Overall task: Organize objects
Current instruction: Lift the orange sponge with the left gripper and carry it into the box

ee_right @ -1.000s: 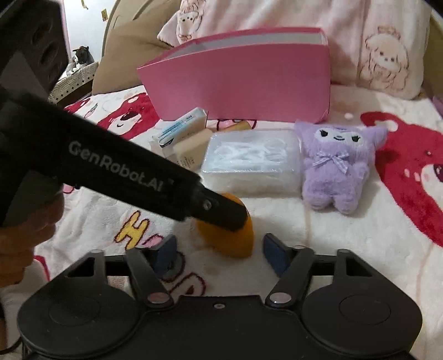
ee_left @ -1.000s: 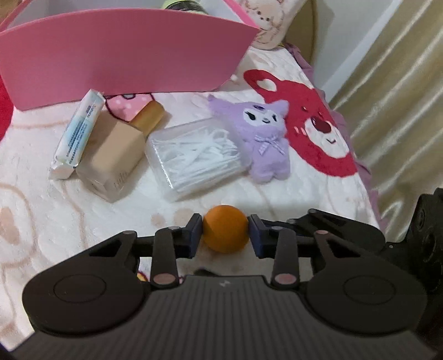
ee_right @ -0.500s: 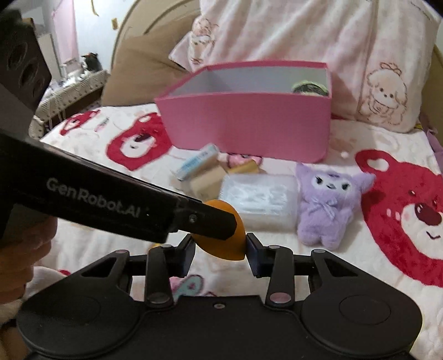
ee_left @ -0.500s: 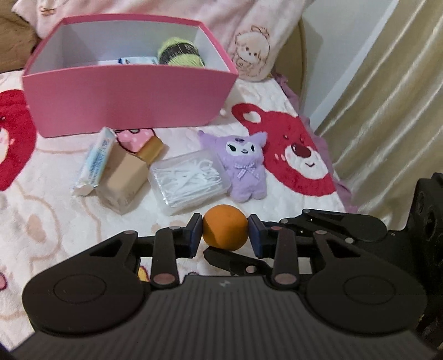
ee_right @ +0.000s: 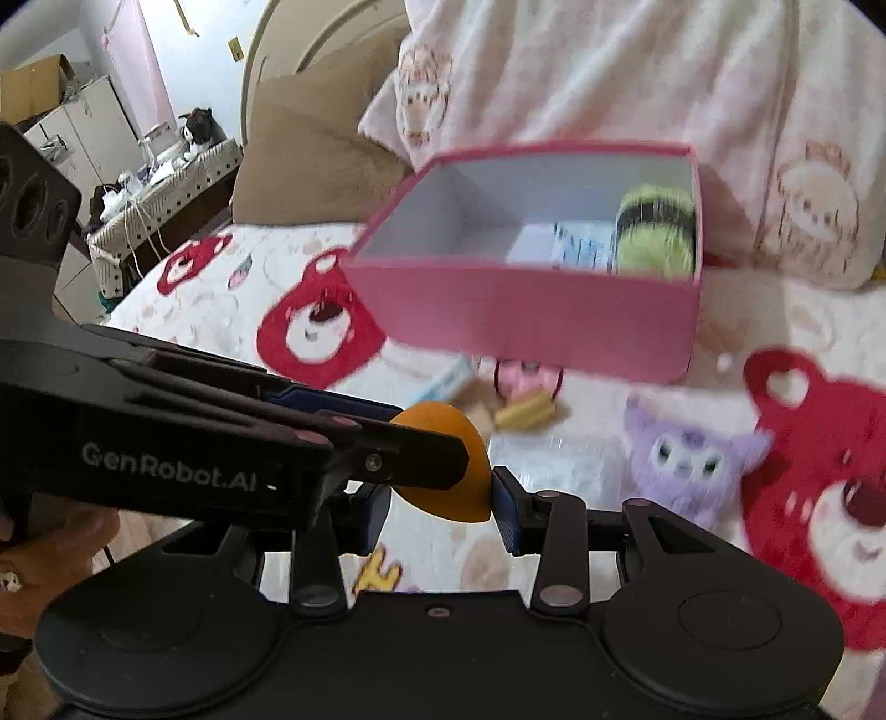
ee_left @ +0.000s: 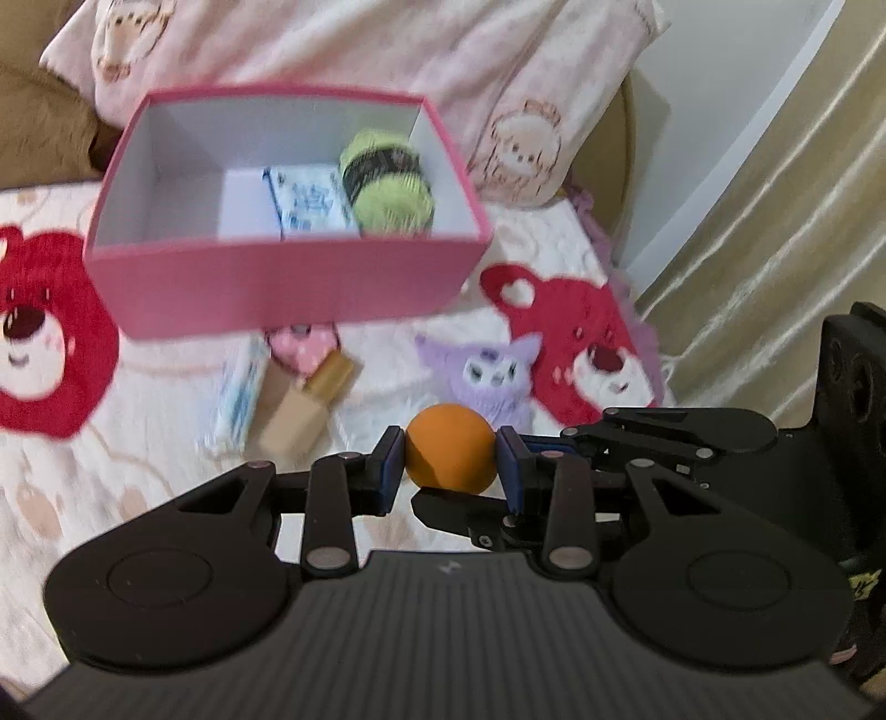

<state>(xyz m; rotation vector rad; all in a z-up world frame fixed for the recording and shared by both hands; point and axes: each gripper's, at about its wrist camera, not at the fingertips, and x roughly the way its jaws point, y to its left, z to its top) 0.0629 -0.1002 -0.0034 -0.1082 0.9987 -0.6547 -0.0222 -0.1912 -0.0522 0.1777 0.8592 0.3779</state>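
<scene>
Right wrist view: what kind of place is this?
Likely a bedroom, working on a bed: bear-print plush blanket, pillow against a headboard, cabinets off to the side.

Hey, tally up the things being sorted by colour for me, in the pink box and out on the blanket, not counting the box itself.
Orange: 1, sponge
Purple: 1, plush toy
Green: 1, yarn ball
Blue and white: 2, packet in the box, packet on the blanket
Beige: 1, bottle
Clear: 1, plastic case
Total: 7
</scene>
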